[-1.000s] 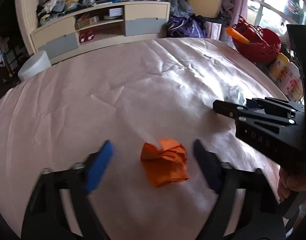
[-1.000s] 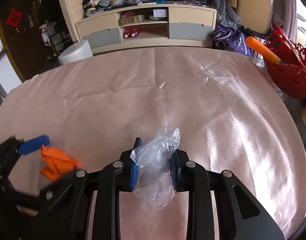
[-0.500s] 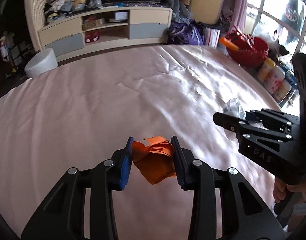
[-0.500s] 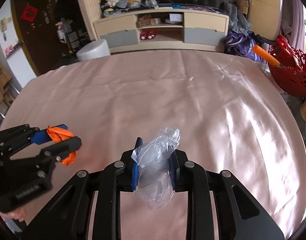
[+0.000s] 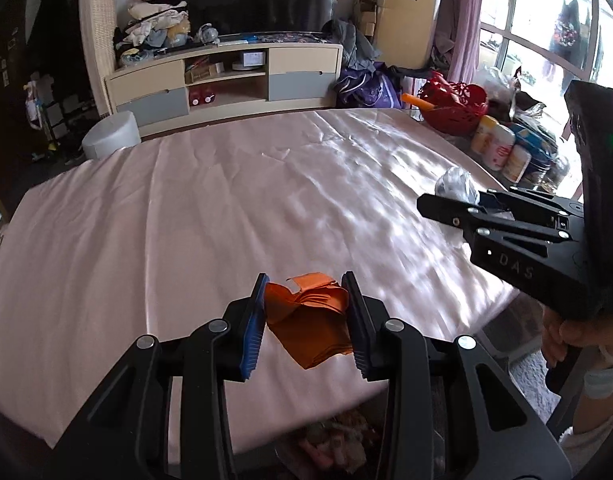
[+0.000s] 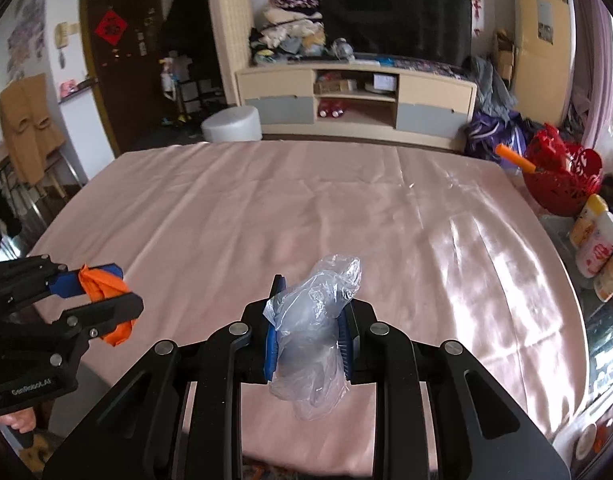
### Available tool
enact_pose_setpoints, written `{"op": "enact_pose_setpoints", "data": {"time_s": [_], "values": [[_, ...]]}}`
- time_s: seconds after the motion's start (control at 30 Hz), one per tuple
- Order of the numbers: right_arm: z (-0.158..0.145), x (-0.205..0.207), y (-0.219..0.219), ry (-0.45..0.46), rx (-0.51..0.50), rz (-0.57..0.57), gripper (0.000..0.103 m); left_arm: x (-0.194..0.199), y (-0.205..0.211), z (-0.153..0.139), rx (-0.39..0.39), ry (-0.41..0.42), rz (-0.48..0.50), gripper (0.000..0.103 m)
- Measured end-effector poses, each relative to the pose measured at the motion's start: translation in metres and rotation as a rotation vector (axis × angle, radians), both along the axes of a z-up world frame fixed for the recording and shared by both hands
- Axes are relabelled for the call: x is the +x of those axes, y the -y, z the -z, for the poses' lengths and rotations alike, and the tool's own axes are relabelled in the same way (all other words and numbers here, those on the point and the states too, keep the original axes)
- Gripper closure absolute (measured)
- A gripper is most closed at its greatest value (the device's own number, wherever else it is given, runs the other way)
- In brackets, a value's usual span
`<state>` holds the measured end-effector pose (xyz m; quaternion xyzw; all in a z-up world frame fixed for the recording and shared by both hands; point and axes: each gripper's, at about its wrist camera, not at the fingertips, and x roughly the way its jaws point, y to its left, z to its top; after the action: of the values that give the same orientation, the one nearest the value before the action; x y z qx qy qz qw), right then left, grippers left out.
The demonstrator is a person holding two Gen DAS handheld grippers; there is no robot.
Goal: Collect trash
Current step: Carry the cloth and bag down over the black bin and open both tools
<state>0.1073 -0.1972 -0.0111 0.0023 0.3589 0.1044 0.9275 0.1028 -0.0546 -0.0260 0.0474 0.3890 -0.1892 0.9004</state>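
Note:
A crumpled orange paper (image 5: 311, 317) hangs between the blue pads of my left gripper (image 5: 305, 312), which is shut on it and held above the near edge of the pink-covered table (image 5: 210, 208). My right gripper (image 6: 309, 330) is shut on a clear plastic bag (image 6: 311, 344), also lifted off the cloth. In the right wrist view the left gripper (image 6: 94, 292) shows at the left edge with the orange paper (image 6: 106, 300) in it. In the left wrist view the right gripper (image 5: 458, 200) sits at the right with the plastic bag (image 5: 454, 184) at its tip.
A red basket (image 5: 454, 108) and several bottles (image 5: 502, 152) crowd the table's right side. A white stool (image 6: 231, 124) and a TV cabinet (image 6: 354, 100) stand beyond the far edge. Something pink lies below the near table edge (image 5: 326, 448). A hand (image 5: 562, 340) holds the right gripper's handle.
My left gripper closed on the orange paper and lifted it off the cloth. Both grippers rose and drew back toward the near table edge, the right still holding the bag.

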Motion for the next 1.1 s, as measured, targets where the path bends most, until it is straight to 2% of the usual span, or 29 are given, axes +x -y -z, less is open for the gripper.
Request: {"op": "enact_pose_setpoints", "data": {"time_s": [0.33, 0.57, 0.87, 1.1], "values": [[0.028, -0.070, -0.019, -0.039, 0.067, -0.048, 0.078, -0.092, -0.014, -0.001, -0.035, 0.043, -0.026, 0.068], [0.067, -0.106, -0.016, -0.103, 0.125, -0.028, 0.078, -0.124, -0.022, 0.035, -0.081, 0.029, -0.086, 0.068], [0.109, -0.131, -0.018, -0.165, 0.113, 0.025, 0.078, -0.131, -0.024, 0.105, -0.083, -0.118, -0.132, 0.068], [0.142, -0.134, -0.027, -0.251, 0.075, 0.013, 0.078, -0.134, -0.005, 0.156, -0.038, -0.256, -0.043, 0.068]]}}
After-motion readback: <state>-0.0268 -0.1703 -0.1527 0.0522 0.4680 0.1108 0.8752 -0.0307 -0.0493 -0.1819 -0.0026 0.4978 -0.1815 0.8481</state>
